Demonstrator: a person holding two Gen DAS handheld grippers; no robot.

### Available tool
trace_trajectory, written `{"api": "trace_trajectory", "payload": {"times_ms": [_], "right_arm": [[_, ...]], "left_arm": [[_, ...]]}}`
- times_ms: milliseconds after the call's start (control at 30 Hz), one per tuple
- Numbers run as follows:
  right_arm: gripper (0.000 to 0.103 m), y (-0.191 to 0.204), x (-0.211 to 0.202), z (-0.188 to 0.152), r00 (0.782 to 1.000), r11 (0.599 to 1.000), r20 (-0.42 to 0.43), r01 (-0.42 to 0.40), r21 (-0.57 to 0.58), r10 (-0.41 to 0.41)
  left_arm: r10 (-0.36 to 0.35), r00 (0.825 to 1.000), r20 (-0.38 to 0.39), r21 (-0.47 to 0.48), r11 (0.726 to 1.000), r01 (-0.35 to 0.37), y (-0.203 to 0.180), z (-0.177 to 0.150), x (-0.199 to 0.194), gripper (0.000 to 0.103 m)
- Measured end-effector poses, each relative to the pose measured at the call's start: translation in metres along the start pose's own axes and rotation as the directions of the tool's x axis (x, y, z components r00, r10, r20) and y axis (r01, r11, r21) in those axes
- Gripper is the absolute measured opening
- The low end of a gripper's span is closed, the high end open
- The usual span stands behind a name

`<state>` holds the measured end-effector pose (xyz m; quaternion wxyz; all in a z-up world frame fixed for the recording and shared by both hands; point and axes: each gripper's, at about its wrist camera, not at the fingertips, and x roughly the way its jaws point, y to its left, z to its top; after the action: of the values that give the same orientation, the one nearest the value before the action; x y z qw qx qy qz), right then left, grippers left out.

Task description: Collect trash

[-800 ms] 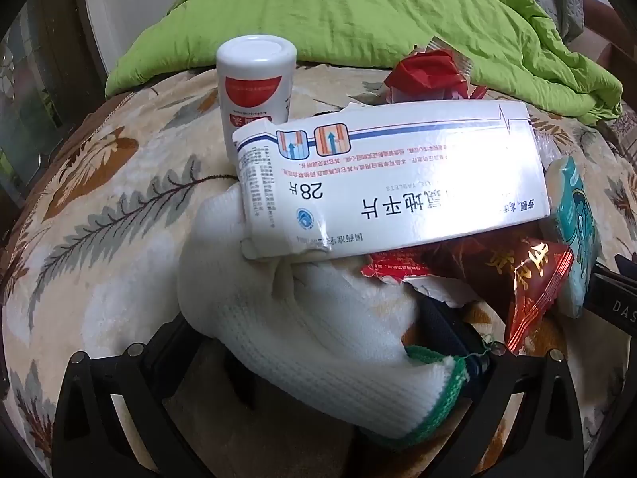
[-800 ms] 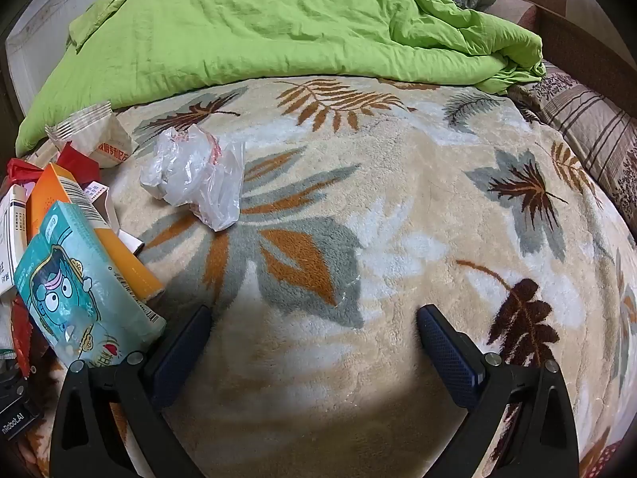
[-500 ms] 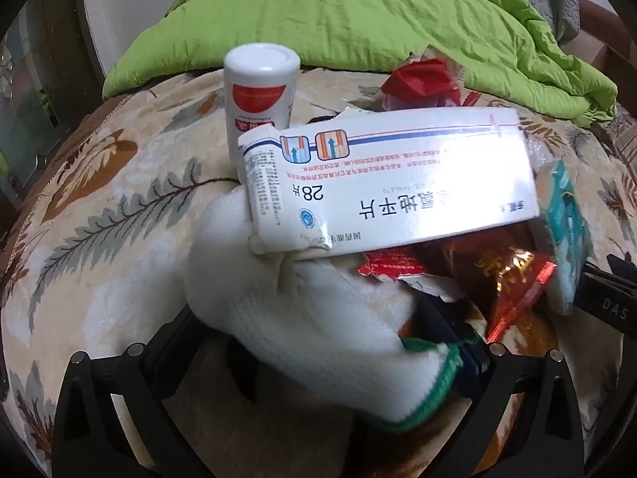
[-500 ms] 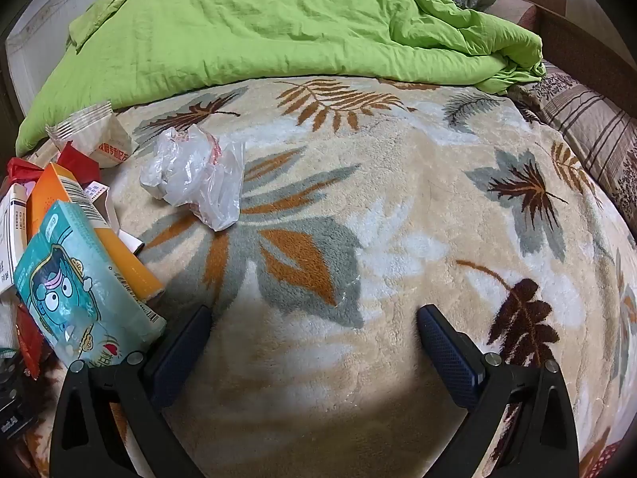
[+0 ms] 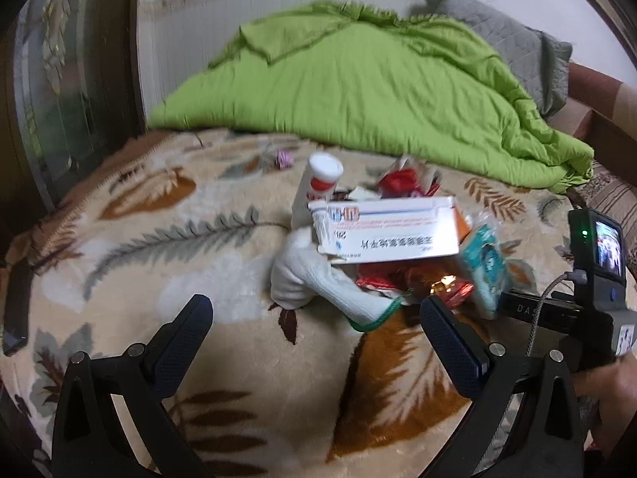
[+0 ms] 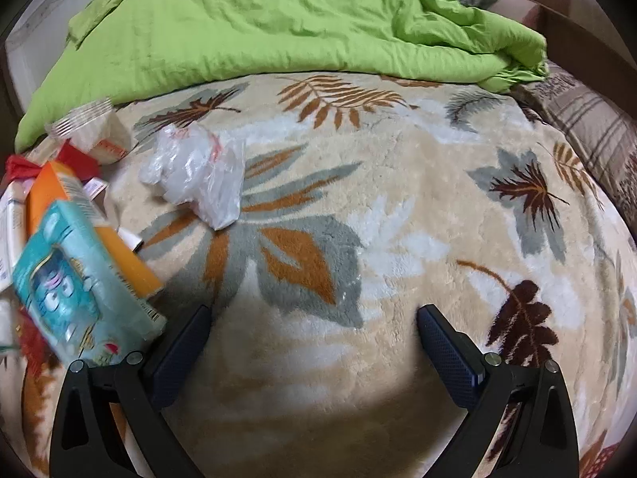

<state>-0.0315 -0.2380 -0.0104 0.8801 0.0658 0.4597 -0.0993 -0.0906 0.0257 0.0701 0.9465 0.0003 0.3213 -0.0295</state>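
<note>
A trash pile lies on the leaf-patterned blanket [image 5: 167, 263]: a white medicine box [image 5: 390, 235], a white bottle [image 5: 318, 183], a white knit glove [image 5: 322, 283], red wrappers [image 5: 402, 279] and a teal tissue pack [image 5: 485, 267]. My left gripper [image 5: 316, 336] is open and empty, just short of the glove. My right gripper [image 6: 314, 342] is open and empty over bare blanket. In its view the teal pack [image 6: 79, 290] and an orange box [image 6: 91, 223] lie at the left, and a crumpled clear plastic bag [image 6: 199, 171] lies further ahead.
A green quilt [image 5: 370, 95] covers the far side of the bed, also in the right wrist view [image 6: 278, 20]. The right-hand gripper's body with a small screen [image 5: 597, 271] stands at the right of the left wrist view. A small pink item [image 5: 284, 157] lies beyond the bottle.
My left gripper has pulled back and up from the pile, leaving the glove lying on the blanket. The right gripper has barely moved.
</note>
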Motion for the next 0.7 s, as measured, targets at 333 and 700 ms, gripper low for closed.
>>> {"api": "trace_trajectory", "payload": {"times_ms": [333, 700], "right_arm": [[0.103, -0.006, -0.123, -0.024, 0.973, 0.996, 0.221, -0.056, -0.073, 0.071], [0.103, -0.007, -0.231, -0.122, 0.865, 0.976, 0.469, -0.101, -0.191, 0.181]], "left_arm": [[0.009, 0.994, 0.109, 0.012, 1.0, -0.011, 0.0, -0.023, -0.069, 0.103], [0.028, 0.975, 0.22, 0.028, 0.999, -0.035, 0.002, -0.054, -0.122, 0.103]]}}
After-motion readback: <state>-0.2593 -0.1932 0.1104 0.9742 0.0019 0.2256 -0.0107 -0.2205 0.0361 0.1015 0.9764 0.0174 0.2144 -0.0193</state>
